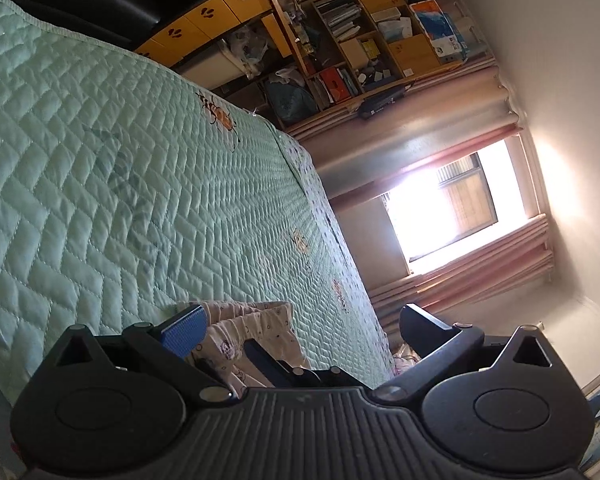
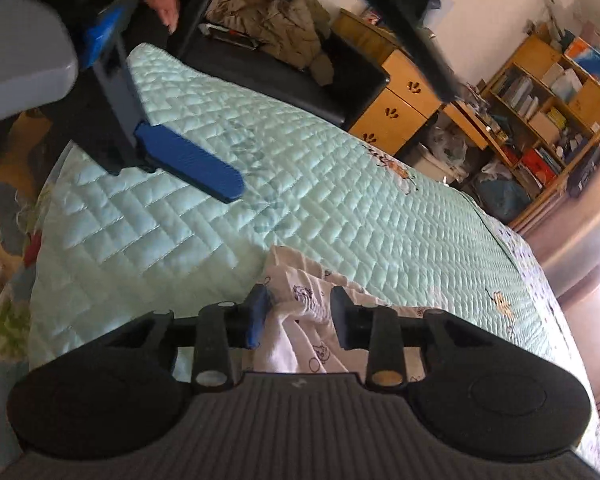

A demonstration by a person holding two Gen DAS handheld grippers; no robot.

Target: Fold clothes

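right hand-held gripper (image 2: 300, 312) narrow around a printed white garment (image 2: 300, 320) on the green quilted bed (image 2: 340, 208).
left hand-held gripper (image 1: 300, 320) stands wide beside the cloth.

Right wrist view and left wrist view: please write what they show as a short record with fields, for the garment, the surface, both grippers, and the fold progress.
garment: light printed garment, bunched, not flat
surface: green quilted bedspread
right gripper: jaws narrow, fabric bunched between the pads, seems gripped
left gripper: jaws wide open, garment lies between the fingers, not pressed
fold progress: no neat fold visible yet
background: wooden bookshelf, bright window
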